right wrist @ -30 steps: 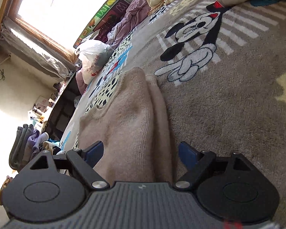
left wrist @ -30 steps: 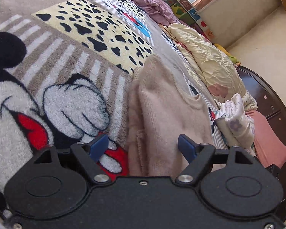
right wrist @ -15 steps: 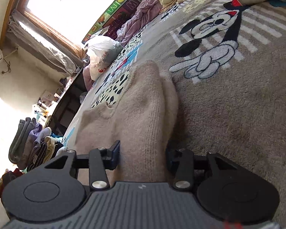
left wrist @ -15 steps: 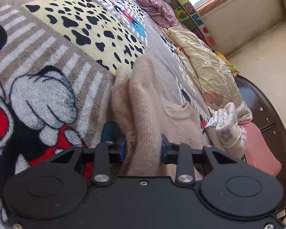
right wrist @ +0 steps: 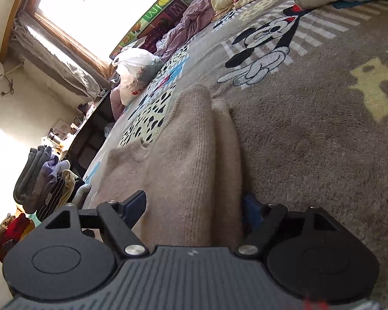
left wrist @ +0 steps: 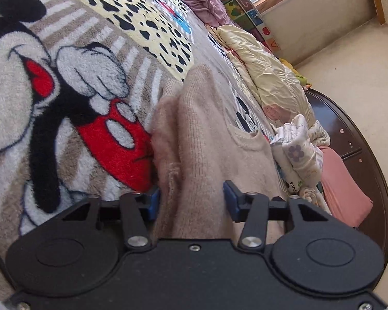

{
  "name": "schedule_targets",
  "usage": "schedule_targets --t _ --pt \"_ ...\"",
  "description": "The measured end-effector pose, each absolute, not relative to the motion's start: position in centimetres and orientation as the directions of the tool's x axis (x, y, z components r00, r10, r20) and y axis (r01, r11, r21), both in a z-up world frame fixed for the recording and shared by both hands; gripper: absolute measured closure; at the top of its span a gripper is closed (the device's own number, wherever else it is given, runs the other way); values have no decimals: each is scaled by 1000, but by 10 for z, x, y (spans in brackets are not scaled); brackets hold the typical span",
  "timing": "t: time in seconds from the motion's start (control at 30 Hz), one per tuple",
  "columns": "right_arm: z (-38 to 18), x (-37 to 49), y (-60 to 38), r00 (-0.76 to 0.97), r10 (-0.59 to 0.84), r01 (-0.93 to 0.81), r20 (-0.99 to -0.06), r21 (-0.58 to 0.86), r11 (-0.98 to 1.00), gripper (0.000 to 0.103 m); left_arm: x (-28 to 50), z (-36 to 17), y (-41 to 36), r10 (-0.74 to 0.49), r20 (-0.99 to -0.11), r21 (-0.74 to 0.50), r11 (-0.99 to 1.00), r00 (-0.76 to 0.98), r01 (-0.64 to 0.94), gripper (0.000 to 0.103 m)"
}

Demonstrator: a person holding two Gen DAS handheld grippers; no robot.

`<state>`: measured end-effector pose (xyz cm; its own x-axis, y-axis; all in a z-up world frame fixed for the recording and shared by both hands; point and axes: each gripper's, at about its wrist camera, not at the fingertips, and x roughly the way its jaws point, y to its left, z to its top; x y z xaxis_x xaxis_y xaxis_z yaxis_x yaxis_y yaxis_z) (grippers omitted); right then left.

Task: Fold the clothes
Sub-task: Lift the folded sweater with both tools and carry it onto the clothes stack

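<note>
Two grippers, one beige sweater on the cartoon-mouse blanket.

One beige knit sweater [left wrist: 207,139], ribbed, round neckline, sides bunched into a long ridge, lies on the fleece blanket [left wrist: 64,82] near its foot-side edge. Left gripper [left wrist: 192,201]: both blue pads press into a gathered fold at the sweater's hem, clamped on it. Right of the sweater, one floral garment [left wrist: 297,152] and one pink cloth [left wrist: 344,188] at the blanket edge, one cream quilt [left wrist: 266,64] behind. Right view: right gripper [right wrist: 194,206] grips the same sweater [right wrist: 183,152], fingers tight on a thick fold. Bare grey blanket [right wrist: 310,134] stretches to its right; one white plastic bag [right wrist: 134,69] far left by the window.
</note>
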<state>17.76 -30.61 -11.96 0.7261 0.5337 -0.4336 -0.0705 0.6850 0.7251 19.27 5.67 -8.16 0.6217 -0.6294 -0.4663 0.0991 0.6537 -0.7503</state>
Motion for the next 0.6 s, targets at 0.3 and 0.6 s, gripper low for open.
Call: schedule_targets --t 0.3,0.6 --pt "-94 179 -340 820 519 -97 -241 835 542 64 251 -20 2 -725 -355 -802 560 590 207 68" --pt "-13 200 -442 950 310 -236 47 759 606 64 321 48 -106 -859 4 -758 332 513 561 68"
